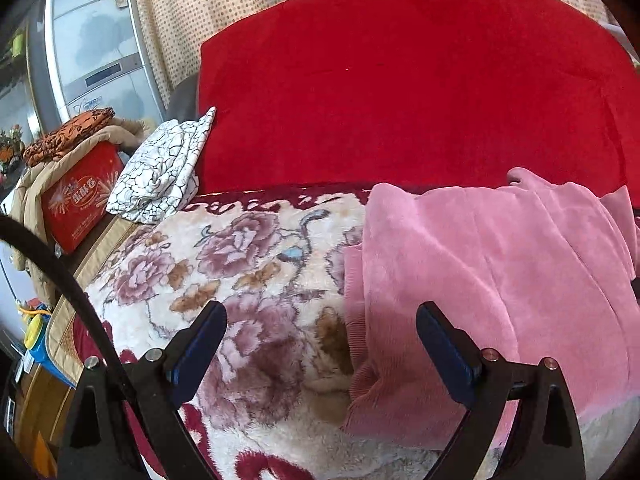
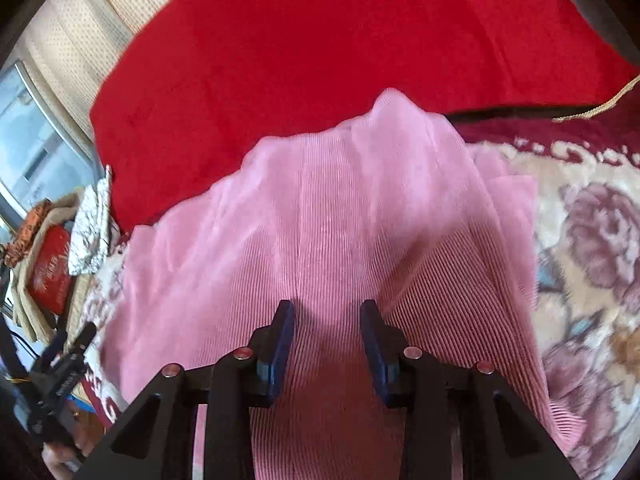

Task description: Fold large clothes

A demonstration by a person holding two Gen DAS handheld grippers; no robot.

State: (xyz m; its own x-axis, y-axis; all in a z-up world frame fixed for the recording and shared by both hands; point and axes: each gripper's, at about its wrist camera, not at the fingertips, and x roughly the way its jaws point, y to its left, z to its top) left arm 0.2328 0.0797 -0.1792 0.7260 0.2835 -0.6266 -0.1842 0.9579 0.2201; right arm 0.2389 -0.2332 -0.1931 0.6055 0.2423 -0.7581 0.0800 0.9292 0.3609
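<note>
A large pink ribbed garment (image 1: pixel 480 264) lies on a floral plush blanket (image 1: pixel 224 264). In the left wrist view its ribbed hem edge (image 1: pixel 356 344) runs between my fingers. My left gripper (image 1: pixel 320 320) is open, just above the blanket at that left edge, holding nothing. In the right wrist view the garment (image 2: pixel 320 216) fills the middle and rises in a ridge toward the red cushion. My right gripper (image 2: pixel 327 312) has a modest gap between its blue pads, with pink cloth under and between them; a grip cannot be made out. The left gripper also shows at the far left (image 2: pixel 64 364).
A red cushion back (image 1: pixel 400 88) stands behind the blanket. A white crackle-pattern cloth (image 1: pixel 160 172) lies at the left. A red box (image 1: pixel 80 196) with tan and orange clothes sits beyond the blanket's left edge. A refrigerator (image 1: pixel 92 48) stands far left.
</note>
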